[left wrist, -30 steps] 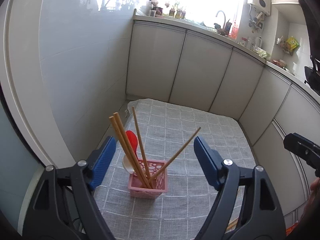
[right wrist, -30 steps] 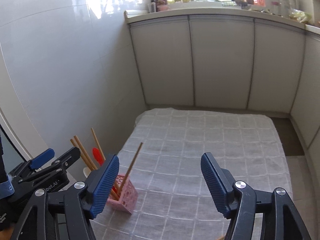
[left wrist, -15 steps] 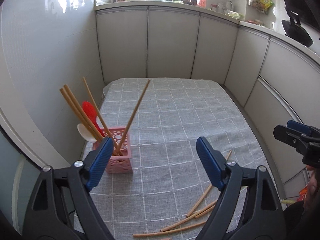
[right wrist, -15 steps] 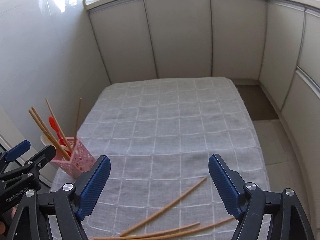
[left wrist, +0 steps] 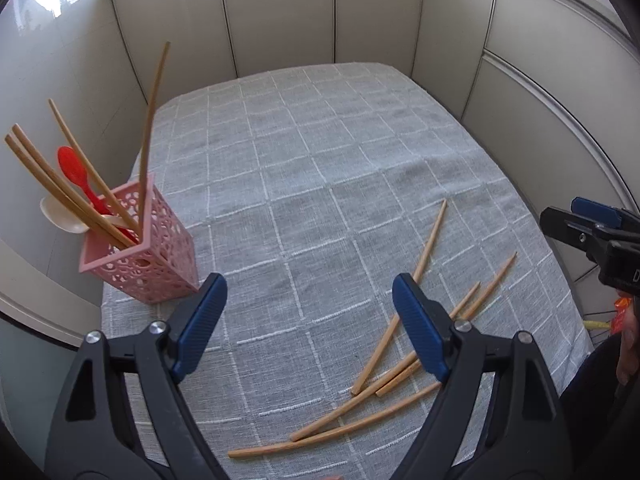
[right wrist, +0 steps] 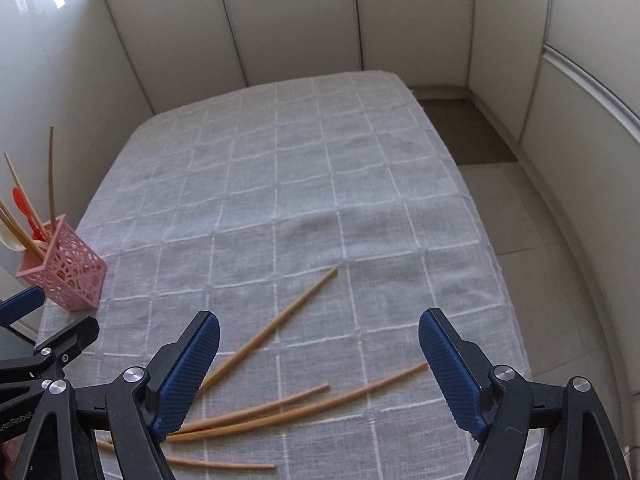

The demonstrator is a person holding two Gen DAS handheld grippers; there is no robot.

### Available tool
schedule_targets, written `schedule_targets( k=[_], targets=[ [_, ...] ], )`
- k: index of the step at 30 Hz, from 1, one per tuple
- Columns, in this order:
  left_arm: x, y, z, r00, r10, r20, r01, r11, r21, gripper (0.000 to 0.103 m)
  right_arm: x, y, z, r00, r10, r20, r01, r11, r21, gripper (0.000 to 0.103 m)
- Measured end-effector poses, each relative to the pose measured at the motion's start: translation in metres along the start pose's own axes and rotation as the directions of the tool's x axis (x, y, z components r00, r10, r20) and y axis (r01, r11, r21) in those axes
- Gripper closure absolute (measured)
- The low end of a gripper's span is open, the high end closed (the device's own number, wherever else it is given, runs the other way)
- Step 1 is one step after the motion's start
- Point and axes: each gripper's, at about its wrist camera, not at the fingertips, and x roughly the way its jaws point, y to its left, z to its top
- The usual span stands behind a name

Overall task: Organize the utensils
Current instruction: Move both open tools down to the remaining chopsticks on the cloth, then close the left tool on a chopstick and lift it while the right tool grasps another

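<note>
- Cabinets (right wrist: 288, 20), pale and flat-fronted, wrap around the far side and right side of a table.
- Cloth (left wrist: 320, 168), grey with a white grid, covers the whole tabletop.
- Left gripper (left wrist: 306, 320) hangs above the near part of the cloth, its blue pads wide apart with nothing between them.
- Right gripper (right wrist: 320, 368) hangs over the near edge, pads also wide apart and holding nothing.
- Holder (left wrist: 148, 256), pink with cut-out walls, stands at the near left edge of the cloth.
- 4 chopsticks, a red spoon (left wrist: 74, 168) and a white spoon (left wrist: 60, 216) stand tilted in the holder.
- Loose chopsticks (right wrist: 280, 404), about 6, lie scattered and overlapping on the near part of the cloth, right of the holder and below both grippers.
</note>
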Motion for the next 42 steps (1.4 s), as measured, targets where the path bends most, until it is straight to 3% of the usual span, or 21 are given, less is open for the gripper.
schedule_targets(
  k=[10,15,17,22,25,30,32,34,42],
  targets=[
    [0.045,-0.030,0.002,0.989,-0.045,-0.139,0.058,0.994,0.092,0.018,0.045,-0.037,-0.026,0.980,-0.042,-0.193,0.061,0.994,0.096,0.017],
    [0.067,-0.045,0.015,0.978,-0.107,-0.177,0.124,0.989,0.086,0.020,0.048,-0.041,-0.030,0.975,-0.066,-0.213,0.087,0.992,0.093,0.017],
    [0.075,-0.052,0.022,0.974,-0.134,-0.183,0.152,0.985,0.085,0.027,0.049,-0.042,-0.031,0.972,-0.090,-0.217,0.110,0.991,0.082,0.017],
    [0.097,-0.071,0.035,0.950,-0.219,-0.224,0.242,0.967,0.082,0.055,0.051,-0.052,-0.032,0.966,-0.103,-0.237,0.129,0.987,0.095,0.017],
    [0.107,-0.083,0.040,0.937,-0.255,-0.238,0.283,0.955,0.088,0.064,0.053,-0.058,-0.032,0.964,-0.101,-0.246,0.132,0.985,0.111,0.017],
    [0.120,-0.103,0.044,0.933,-0.258,-0.251,0.295,0.947,0.125,0.068,0.056,-0.064,-0.032,0.963,-0.093,-0.254,0.129,0.984,0.127,0.017],
    [0.126,-0.109,0.045,0.934,-0.244,-0.262,0.285,0.949,0.134,0.076,0.056,-0.065,-0.032,0.963,-0.087,-0.256,0.124,0.983,0.133,0.017],
    [0.133,-0.110,0.043,0.935,-0.227,-0.274,0.271,0.953,0.134,0.093,0.056,-0.066,-0.032,0.963,-0.078,-0.257,0.117,0.983,0.140,0.017],
    [0.118,-0.088,0.039,0.953,-0.208,-0.220,0.239,0.964,0.121,0.095,0.061,-0.068,-0.032,0.959,-0.085,-0.269,0.128,0.981,0.145,0.017]
  ],
)
